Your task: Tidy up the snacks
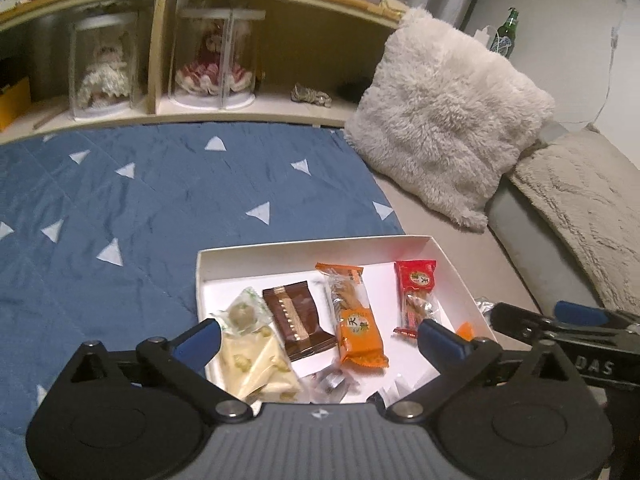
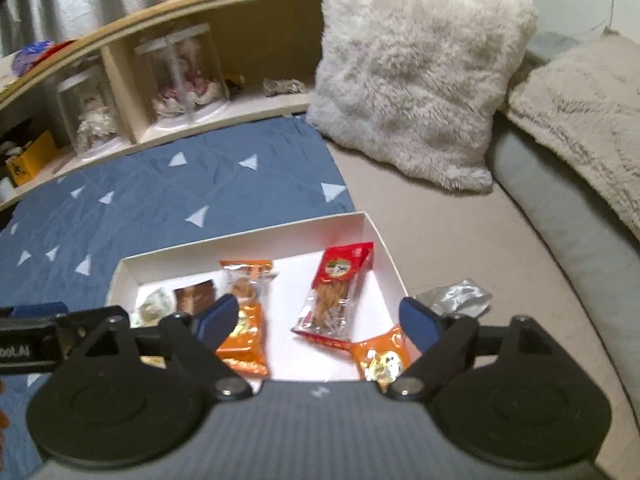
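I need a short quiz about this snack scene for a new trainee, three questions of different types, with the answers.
1. True or false: the brown packet lies outside the white box.
2. Multiple choice: which snack lies outside the box, on the beige surface at its right? A) the long orange packet B) the silver foil packet C) the red-topped packet
3. Short answer: how do the jaws of the left gripper and the right gripper stand, and is anything held?

Key
1. False; it lies inside, between the pale green-printed packet and the long orange one.
2. B
3. Both stand wide open; nothing is held.
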`<state>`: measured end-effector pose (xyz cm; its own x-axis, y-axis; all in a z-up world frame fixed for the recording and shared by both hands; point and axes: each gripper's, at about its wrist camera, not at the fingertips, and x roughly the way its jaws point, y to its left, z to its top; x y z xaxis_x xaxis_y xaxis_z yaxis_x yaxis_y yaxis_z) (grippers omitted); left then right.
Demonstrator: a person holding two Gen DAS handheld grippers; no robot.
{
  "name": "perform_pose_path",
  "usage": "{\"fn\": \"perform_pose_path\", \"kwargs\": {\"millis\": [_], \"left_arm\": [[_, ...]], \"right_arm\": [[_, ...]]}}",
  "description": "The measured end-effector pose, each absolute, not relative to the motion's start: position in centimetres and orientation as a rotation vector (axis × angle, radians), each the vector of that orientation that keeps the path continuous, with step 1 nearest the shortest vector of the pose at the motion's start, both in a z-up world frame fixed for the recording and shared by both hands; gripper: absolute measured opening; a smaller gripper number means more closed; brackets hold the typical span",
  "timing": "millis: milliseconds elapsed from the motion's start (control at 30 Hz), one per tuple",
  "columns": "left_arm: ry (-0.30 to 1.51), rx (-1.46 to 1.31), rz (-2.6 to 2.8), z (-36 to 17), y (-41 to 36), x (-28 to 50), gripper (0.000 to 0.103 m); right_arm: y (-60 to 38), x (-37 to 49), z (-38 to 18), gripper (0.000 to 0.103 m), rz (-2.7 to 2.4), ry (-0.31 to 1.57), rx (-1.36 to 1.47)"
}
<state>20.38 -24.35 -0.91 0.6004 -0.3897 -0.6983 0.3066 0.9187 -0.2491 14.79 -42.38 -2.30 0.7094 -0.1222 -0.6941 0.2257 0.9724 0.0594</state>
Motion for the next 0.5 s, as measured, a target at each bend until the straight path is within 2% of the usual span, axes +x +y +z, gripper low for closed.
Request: {"fn": "perform_pose_path", "kwargs": {"millis": [100, 500], "left_arm": [[0.819, -0.106, -0.407, 0.0, -23.6, 19.2, 0.103], [0.755, -0.048, -0.414, 2.5, -20.8, 13.3, 0.103]], "right_arm": [[-41.6, 13.0, -1.0, 0.102, -0.183, 0.733, 0.11], [-39.7, 6.4, 1.7, 0.102, -0.205, 0.668, 0.083]]}}
